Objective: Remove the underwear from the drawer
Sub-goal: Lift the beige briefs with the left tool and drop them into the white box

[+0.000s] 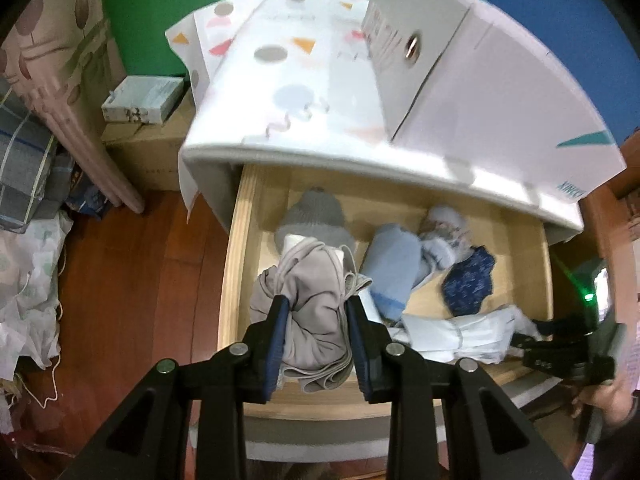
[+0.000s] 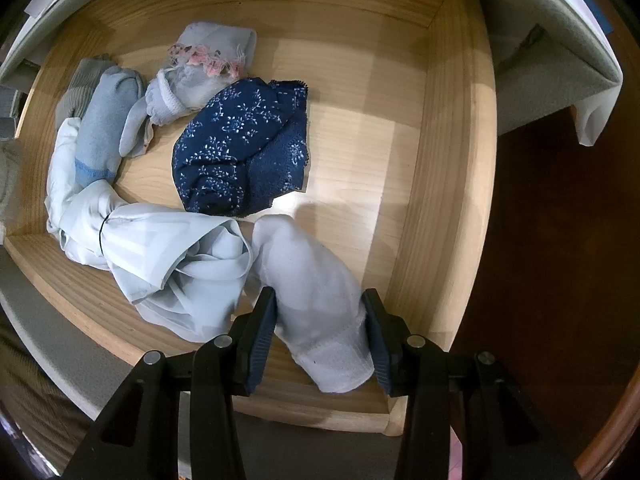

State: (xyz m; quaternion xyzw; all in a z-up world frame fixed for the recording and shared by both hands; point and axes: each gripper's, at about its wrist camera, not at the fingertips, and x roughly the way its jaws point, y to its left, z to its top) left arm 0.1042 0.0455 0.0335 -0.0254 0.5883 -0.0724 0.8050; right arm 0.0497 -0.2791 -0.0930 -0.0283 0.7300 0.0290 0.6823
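The wooden drawer (image 1: 236,264) is pulled open under a white cabinet and holds several rolled garments. My left gripper (image 1: 316,316) is shut on a beige-grey underwear bundle (image 1: 316,320) at the drawer's front left. My right gripper (image 2: 320,312) is closed around a pale white rolled garment (image 2: 316,300) at the drawer's front (image 2: 440,184); it also shows at the right edge of the left wrist view (image 1: 560,348). A navy floral underwear (image 2: 244,148) lies mid-drawer, also seen in the left wrist view (image 1: 468,280).
In the drawer lie a light blue roll (image 2: 104,128), a pale lace-trimmed piece (image 2: 204,68), a crumpled pale blue garment (image 2: 160,256) and a grey knit item (image 1: 316,216). A white box (image 1: 460,56) stands on the cabinet top. Bags and a cardboard box (image 1: 144,148) crowd the left floor.
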